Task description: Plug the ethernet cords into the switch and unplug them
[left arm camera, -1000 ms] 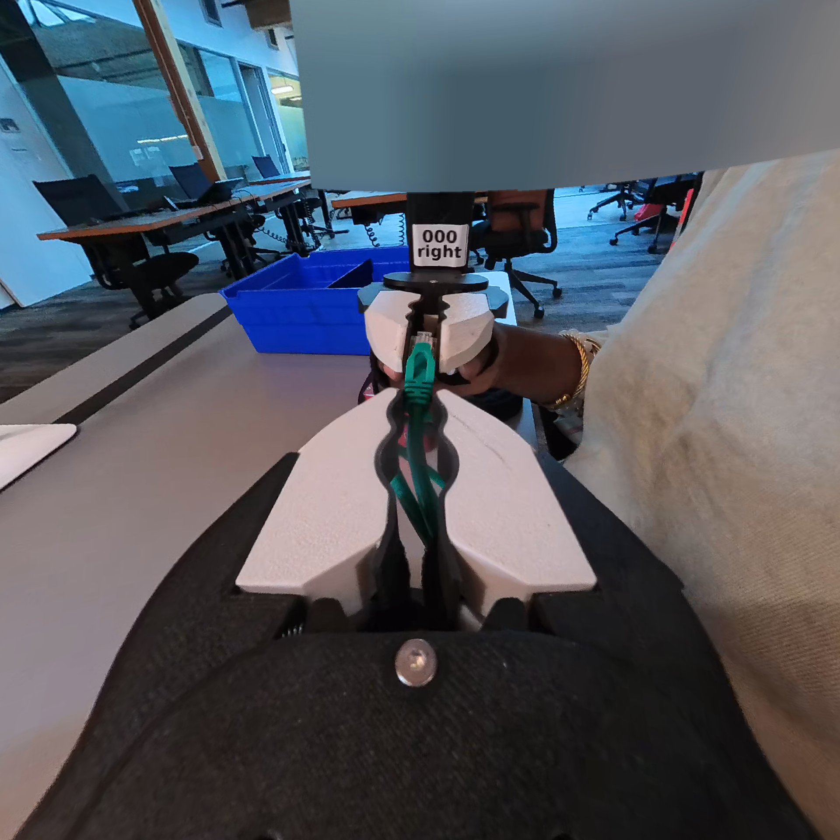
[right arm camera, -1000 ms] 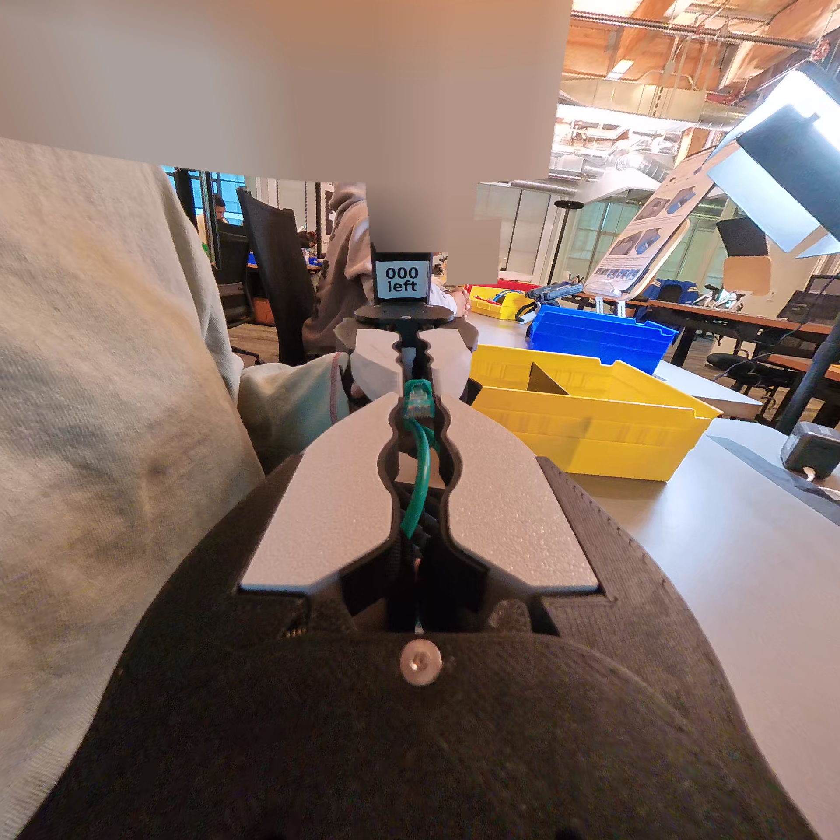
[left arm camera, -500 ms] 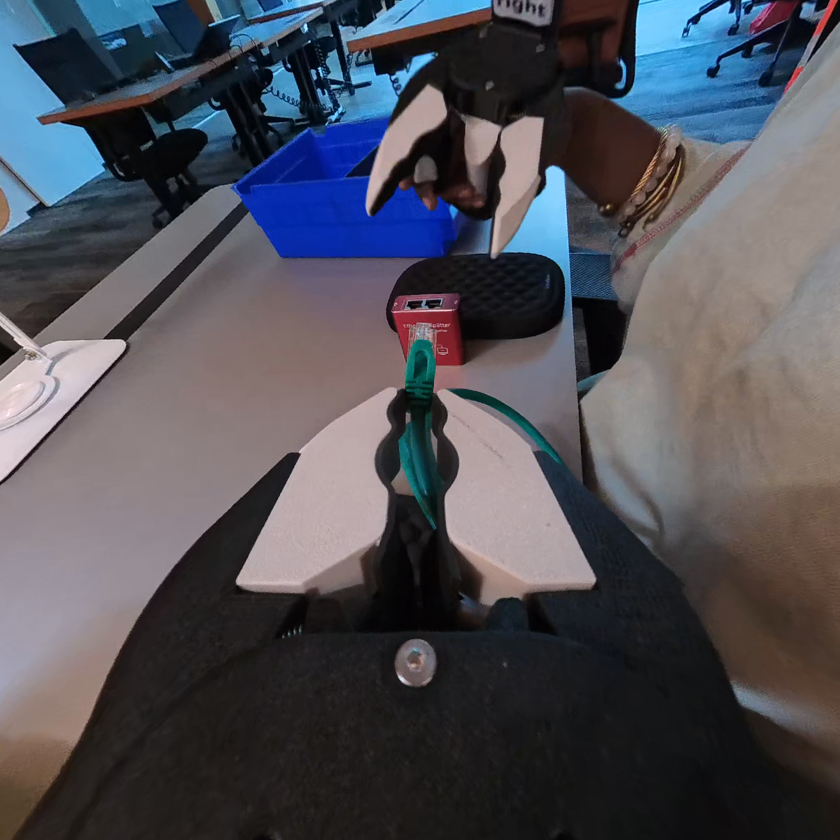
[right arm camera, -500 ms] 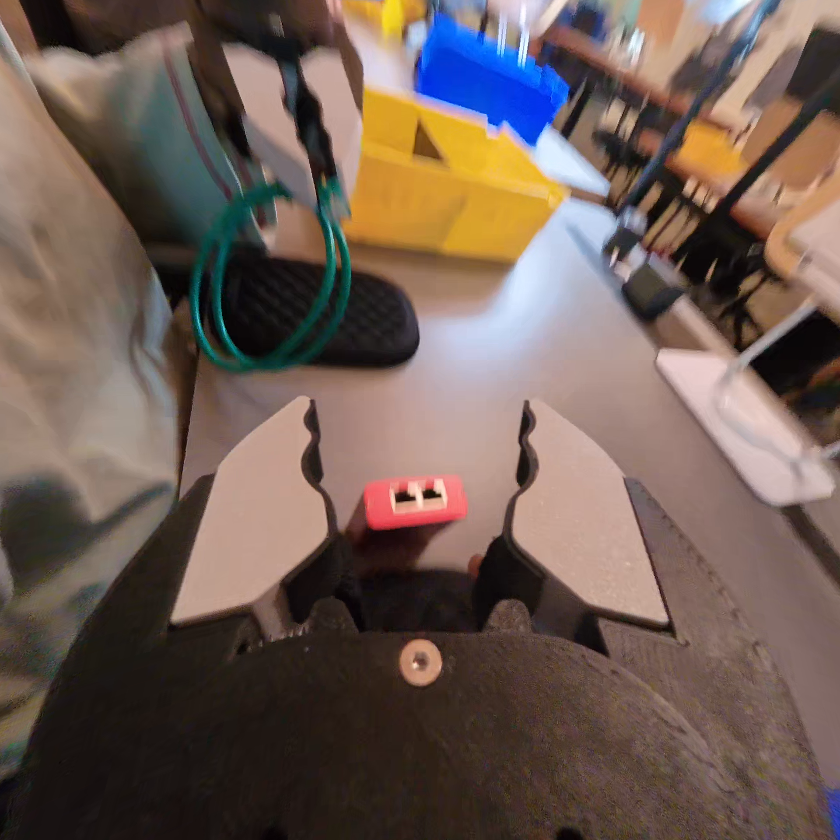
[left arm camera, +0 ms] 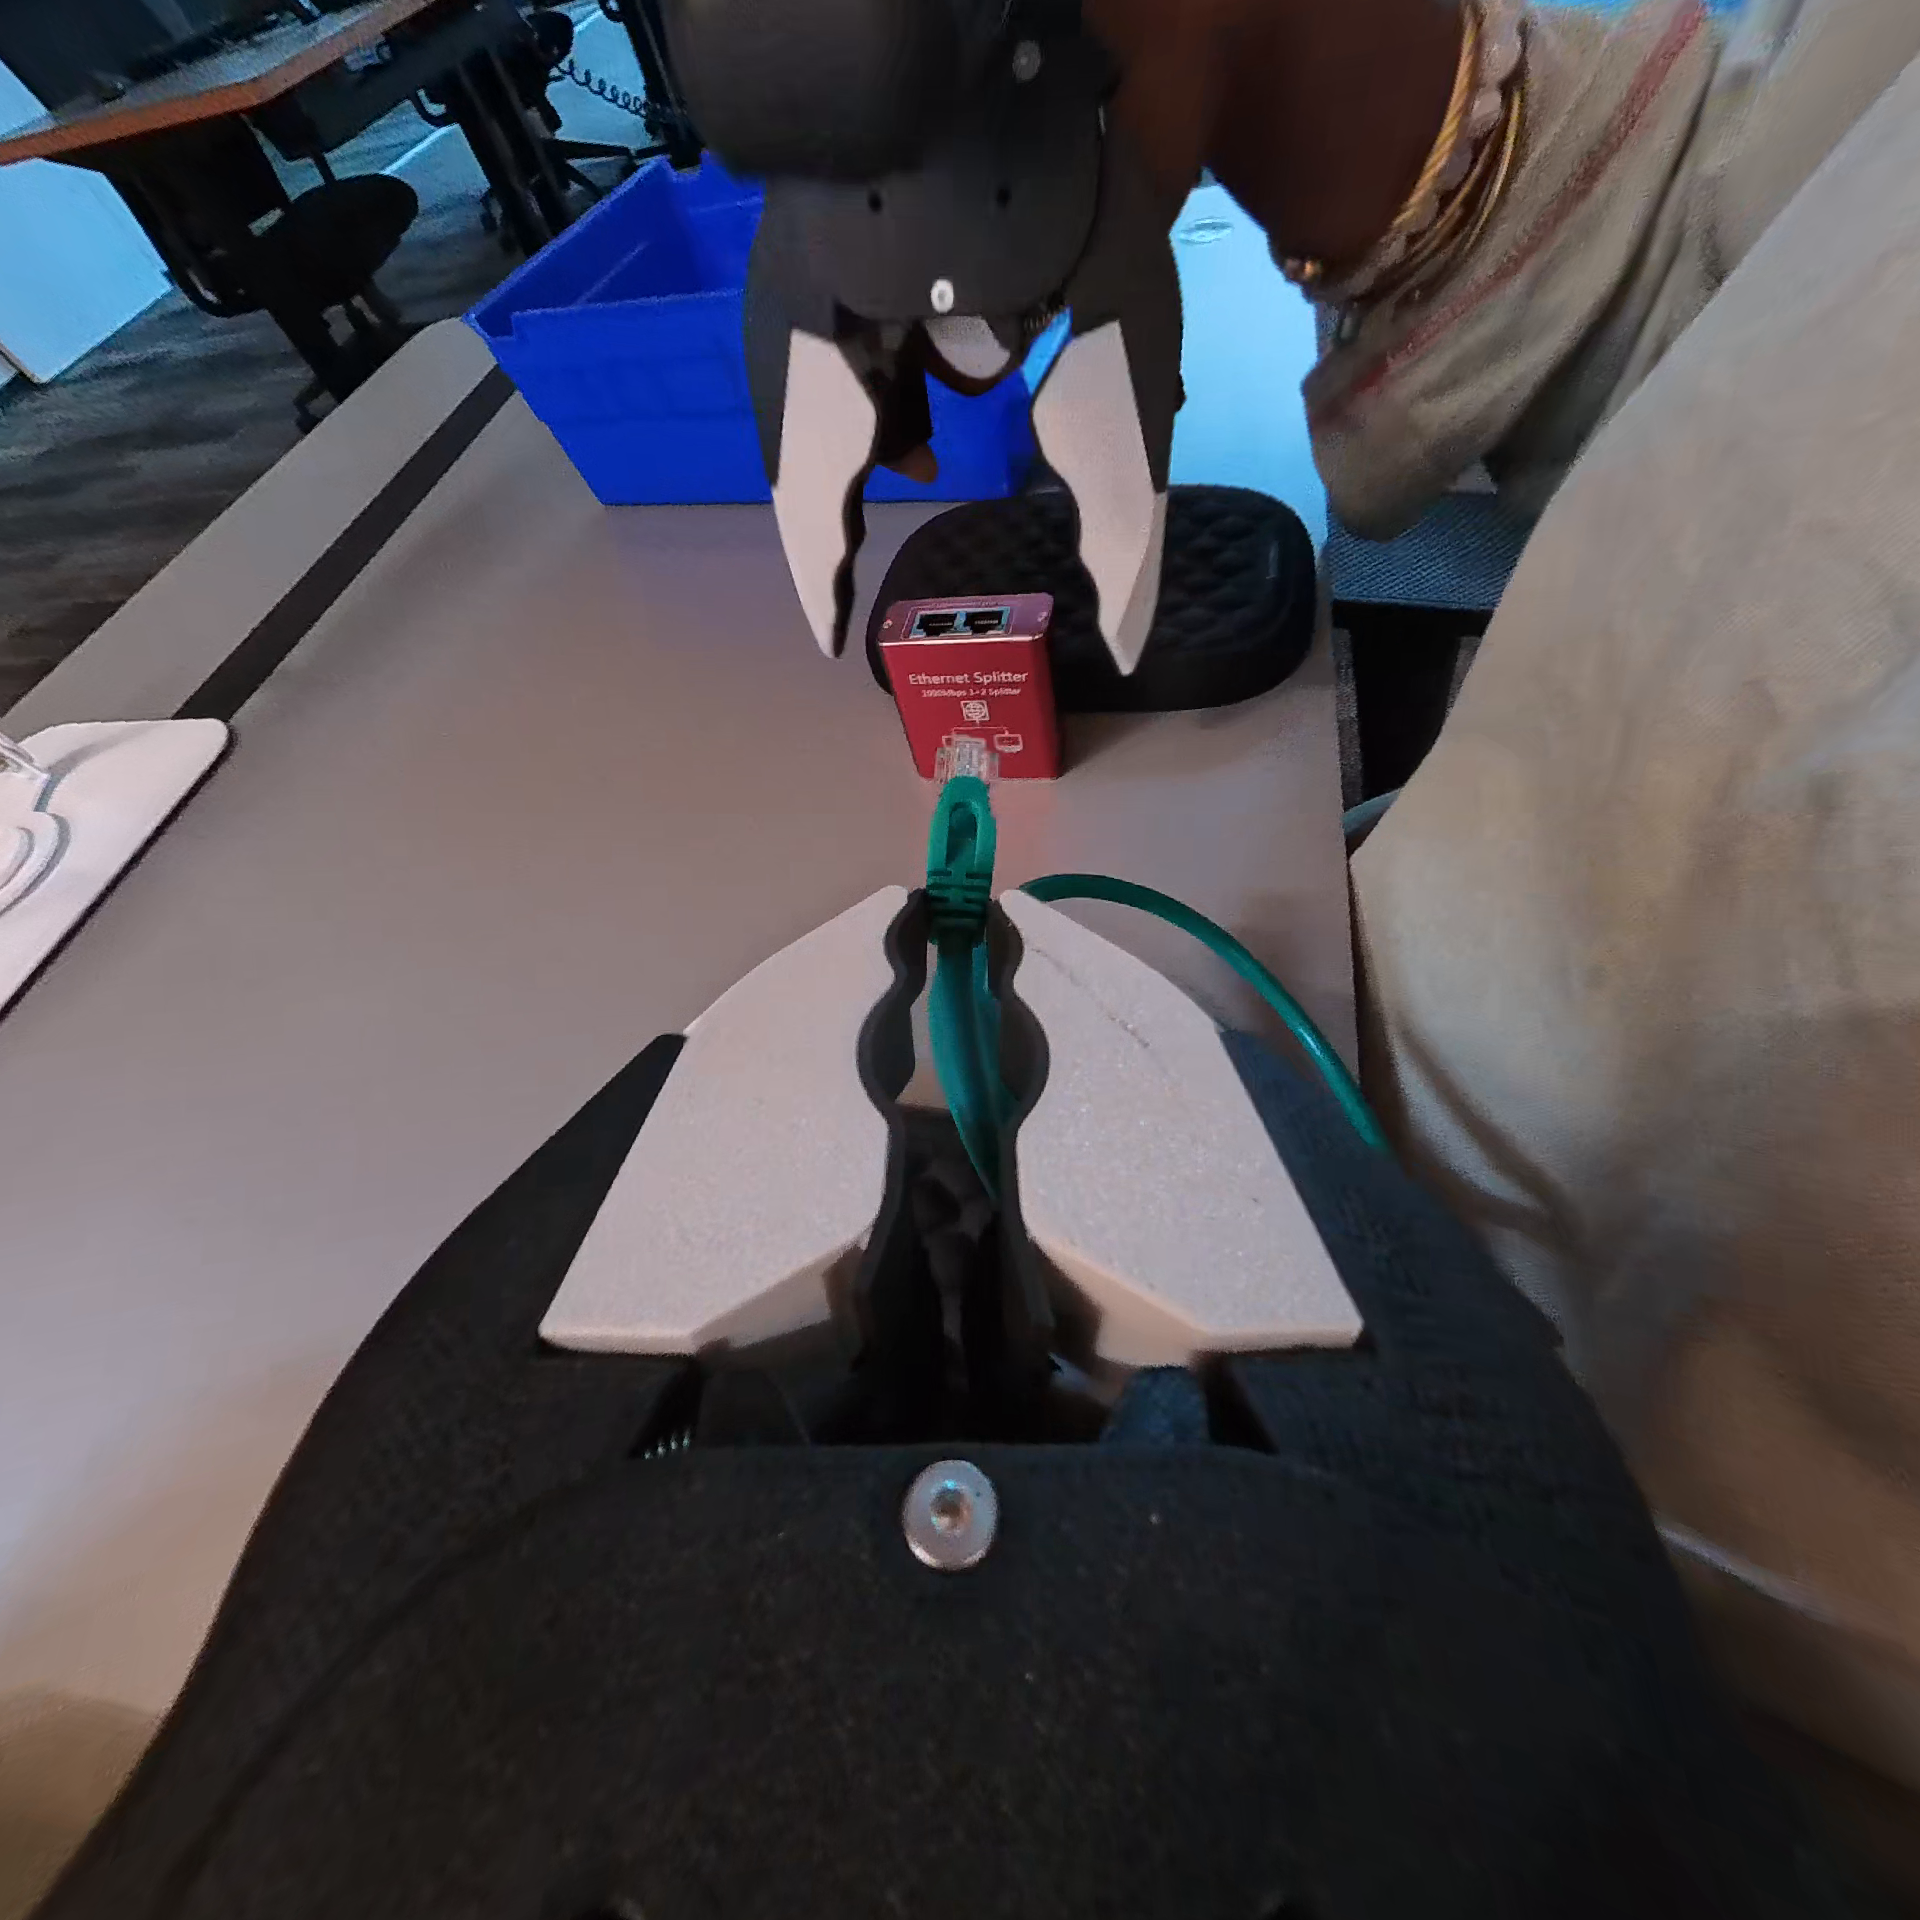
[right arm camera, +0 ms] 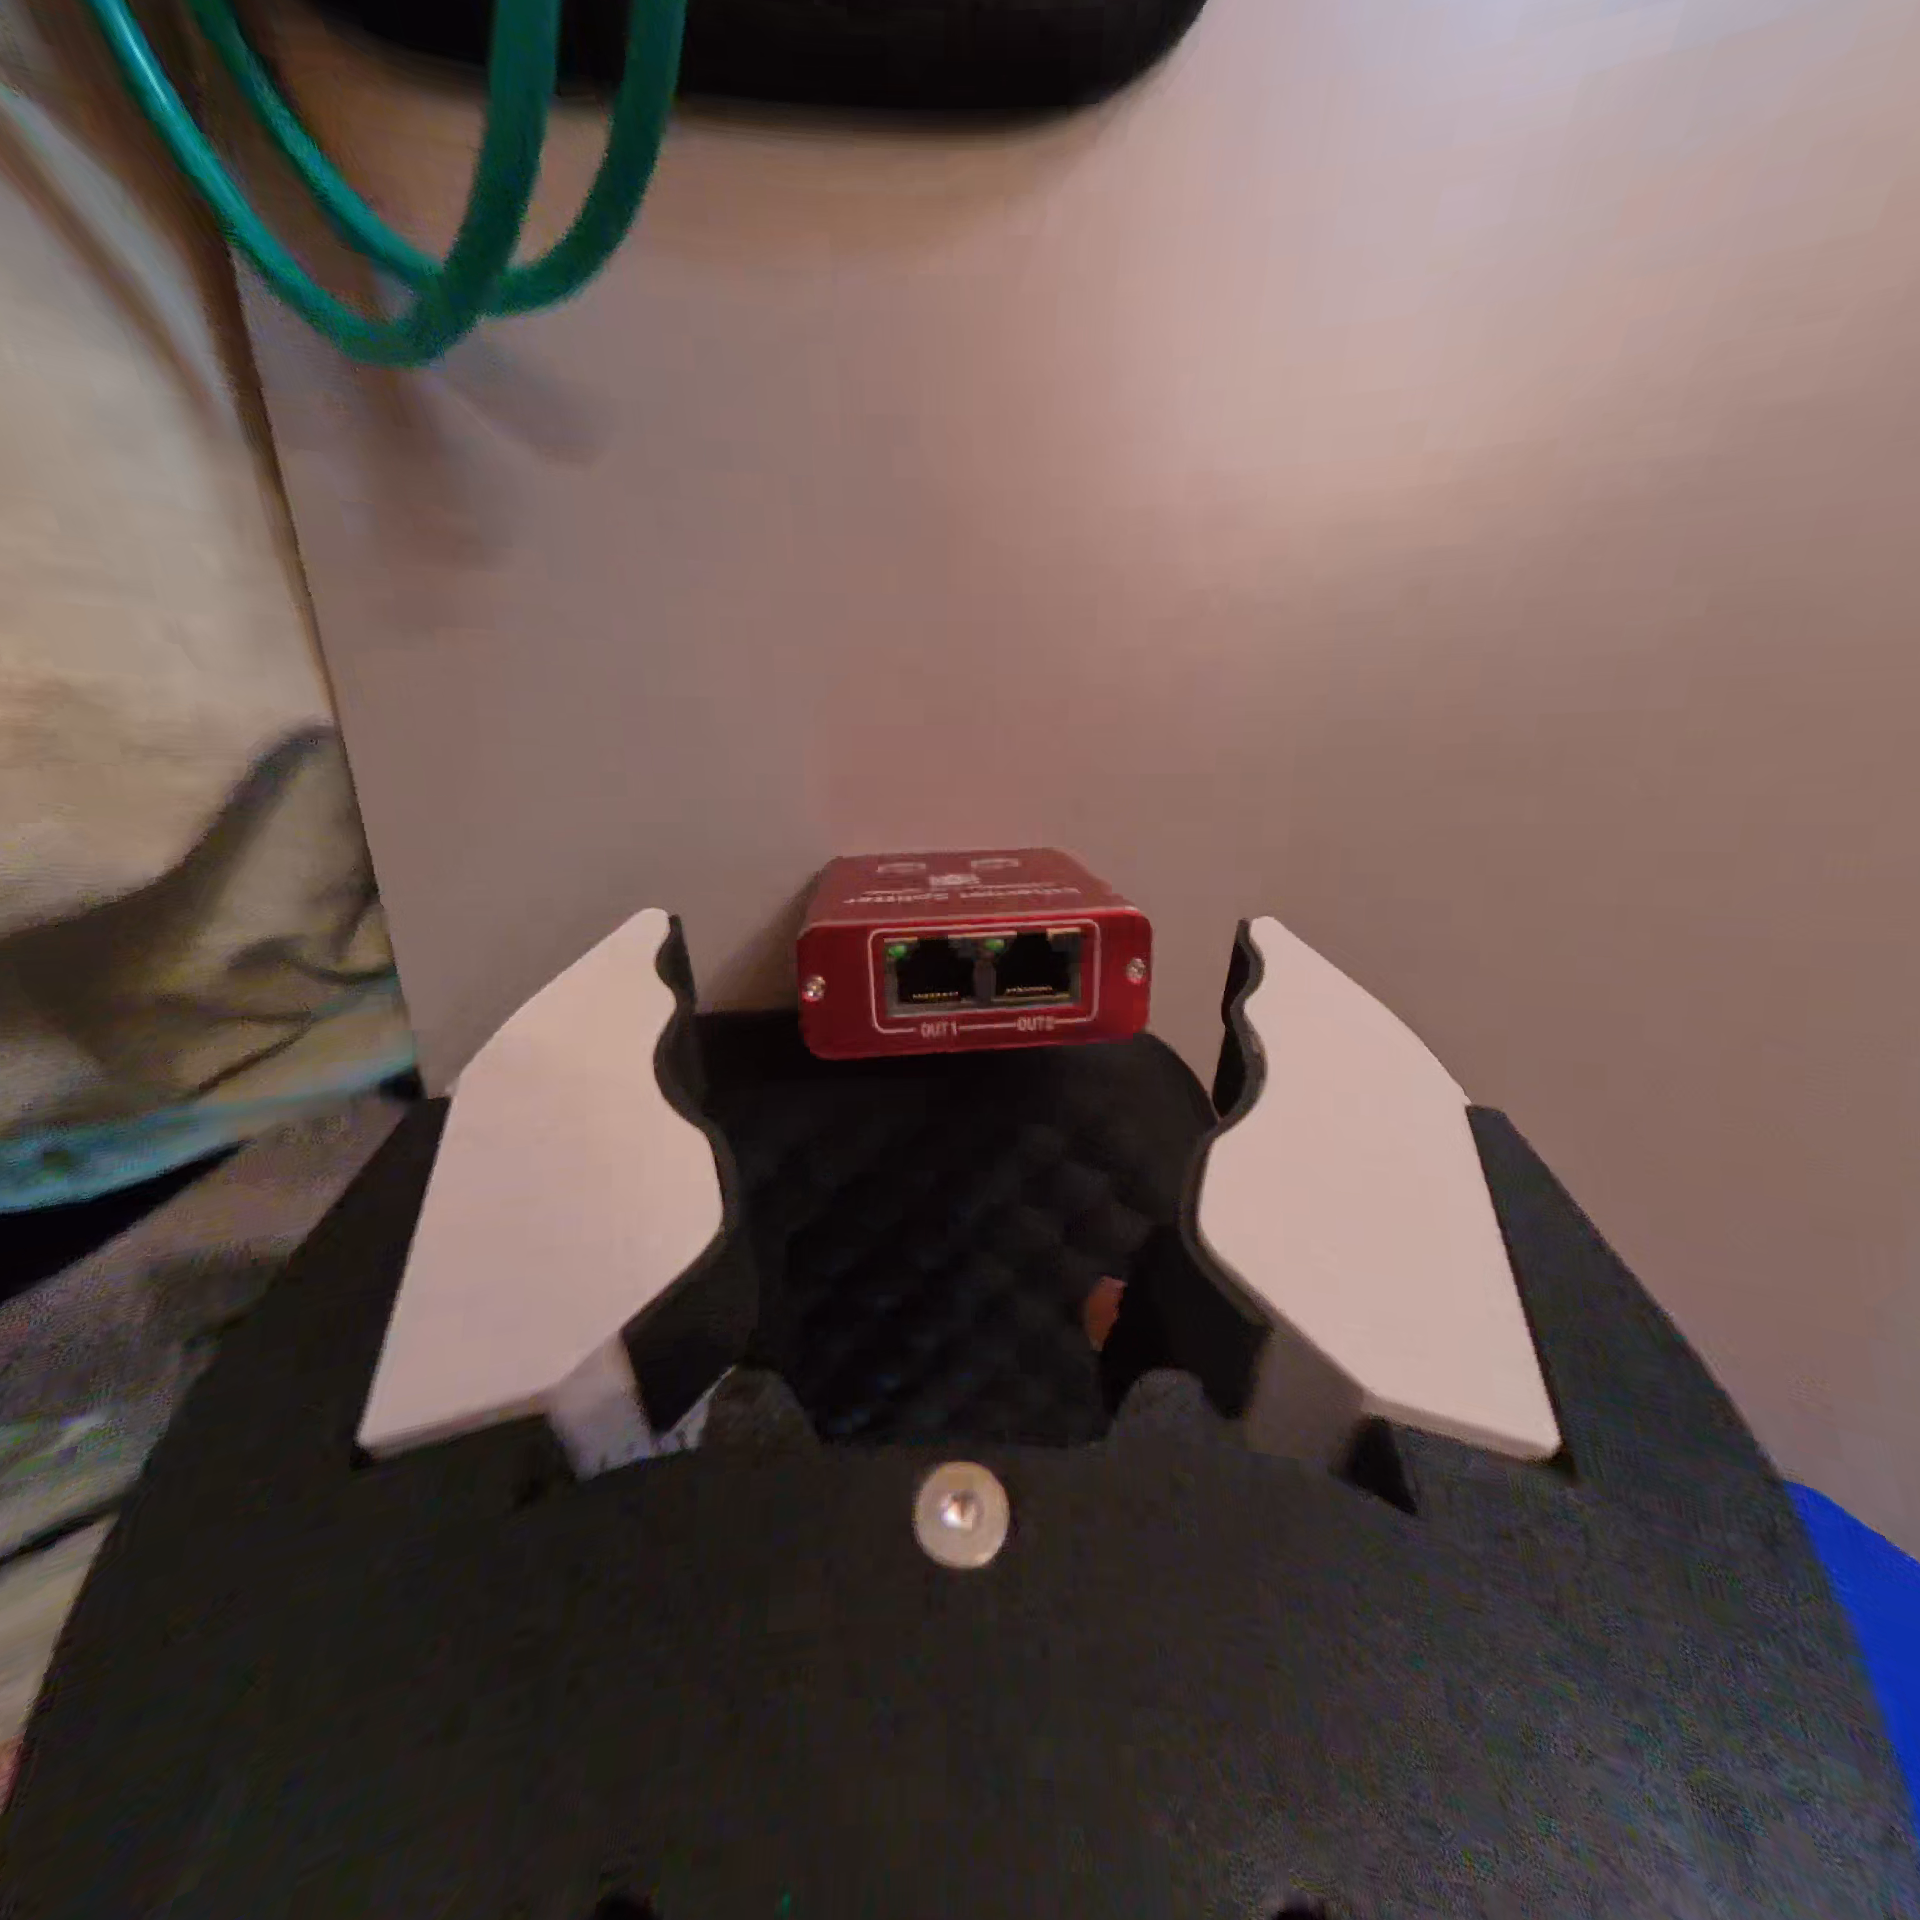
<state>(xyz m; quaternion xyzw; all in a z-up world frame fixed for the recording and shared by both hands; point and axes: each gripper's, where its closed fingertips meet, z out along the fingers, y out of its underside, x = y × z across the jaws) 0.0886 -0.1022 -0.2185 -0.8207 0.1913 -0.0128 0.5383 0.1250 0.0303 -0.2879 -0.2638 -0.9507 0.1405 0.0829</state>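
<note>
Lowered since earlier, right gripper [left arm camera: 971, 649] straddles the red switch [left arm camera: 971, 694], jaws spread; left gripper [left arm camera: 961, 904] clamps the green cord [left arm camera: 961, 852].

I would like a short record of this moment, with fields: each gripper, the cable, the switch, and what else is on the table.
left gripper: shut on the green ethernet cable, plug pointing at the switch
right gripper: open, one finger on each side of the switch, not gripping it
green ethernet cable: plug close to the near end of the switch; whether it touches cannot be told
red switch: on the grey table, two ports facing the right gripper, both empty
other: black wrist rest behind the switch, blue bin farther back
</note>
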